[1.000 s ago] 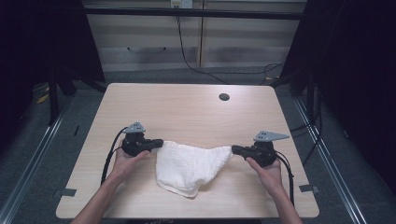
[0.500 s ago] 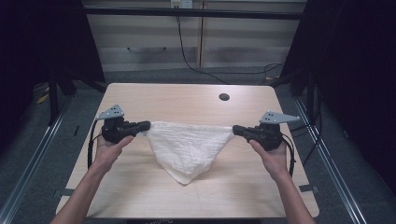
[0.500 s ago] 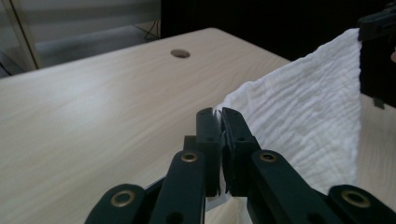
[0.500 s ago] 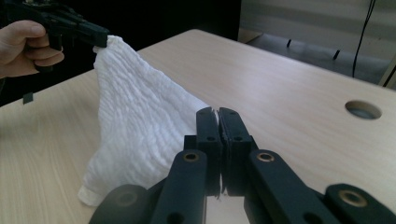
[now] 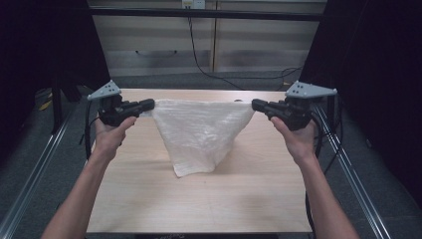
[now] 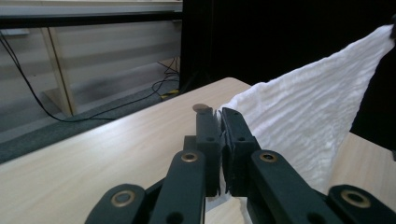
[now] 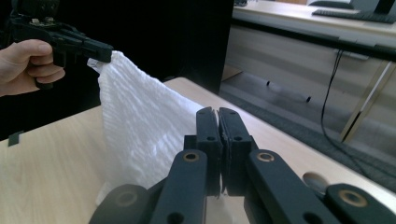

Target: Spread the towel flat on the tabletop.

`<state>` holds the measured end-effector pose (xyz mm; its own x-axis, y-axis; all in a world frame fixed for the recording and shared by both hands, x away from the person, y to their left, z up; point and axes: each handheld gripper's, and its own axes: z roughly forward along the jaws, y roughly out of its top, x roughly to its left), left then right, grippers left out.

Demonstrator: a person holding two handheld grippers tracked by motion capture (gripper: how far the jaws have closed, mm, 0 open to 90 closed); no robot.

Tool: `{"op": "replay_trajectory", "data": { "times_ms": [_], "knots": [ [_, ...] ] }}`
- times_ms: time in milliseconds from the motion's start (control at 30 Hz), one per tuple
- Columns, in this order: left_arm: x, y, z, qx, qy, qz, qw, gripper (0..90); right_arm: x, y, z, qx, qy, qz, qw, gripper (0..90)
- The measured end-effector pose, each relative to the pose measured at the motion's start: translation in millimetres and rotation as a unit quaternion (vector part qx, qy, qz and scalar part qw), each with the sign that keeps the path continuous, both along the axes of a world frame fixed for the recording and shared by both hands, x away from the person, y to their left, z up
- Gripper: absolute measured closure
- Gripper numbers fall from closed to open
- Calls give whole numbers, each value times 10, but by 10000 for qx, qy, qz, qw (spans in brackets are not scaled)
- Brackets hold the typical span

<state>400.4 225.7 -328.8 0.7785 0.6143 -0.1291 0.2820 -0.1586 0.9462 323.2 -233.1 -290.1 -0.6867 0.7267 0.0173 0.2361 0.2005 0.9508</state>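
Observation:
A white textured cloth (image 5: pixel 201 132) hangs stretched in the air between my two grippers, sagging to a point just above the wooden table (image 5: pixel 149 199). My left gripper (image 5: pixel 148 105) is shut on the cloth's left corner and my right gripper (image 5: pixel 255 105) is shut on its right corner. In the left gripper view the jaws of my left gripper (image 6: pixel 219 114) pinch the cloth (image 6: pixel 303 112), which runs off to the upper right. In the right gripper view my right gripper (image 7: pixel 217 114) clamps the cloth (image 7: pixel 135 135), and my left gripper (image 7: pixel 100 52) holds the far corner.
A small dark round disc (image 6: pixel 201 108) lies near the table's far edge. Cables (image 5: pixel 199 55) trail along the floor behind the table. Metal rails (image 5: pixel 358 184) run along both sides of it.
Both grippers have risen and drawn apart, lifting the cloth off the table. The cloth went from a folded heap to a taut hanging sheet.

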Motion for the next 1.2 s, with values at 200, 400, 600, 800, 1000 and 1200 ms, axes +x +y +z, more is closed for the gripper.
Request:
{"op": "replay_trajectory", "data": {
  "times_ms": [200,400,600,800,1000,1200],
  "knots": [
    [136,-10,292,-58,-131,197,9997,869,148,43,384,-137,-175,-62,9997,881],
    [348,-107,394,-45,-63,377,9993,868,500,-14,405,26,96,-393,9992,881],
    [464,-177,347,-25,-4,359,9994,868,751,-42,197,182,312,-523,9980,881],
    [325,-144,162,105,-66,221,9997,867,674,-48,-188,126,540,-353,9978,882],
    [43,-85,-38,-90,-63,-16,9999,866,314,-109,-514,131,662,-103,9977,881],
    [-344,-109,-271,7,-104,-221,9997,867,-86,-169,-725,117,696,64,9975,881]
  ]
}}
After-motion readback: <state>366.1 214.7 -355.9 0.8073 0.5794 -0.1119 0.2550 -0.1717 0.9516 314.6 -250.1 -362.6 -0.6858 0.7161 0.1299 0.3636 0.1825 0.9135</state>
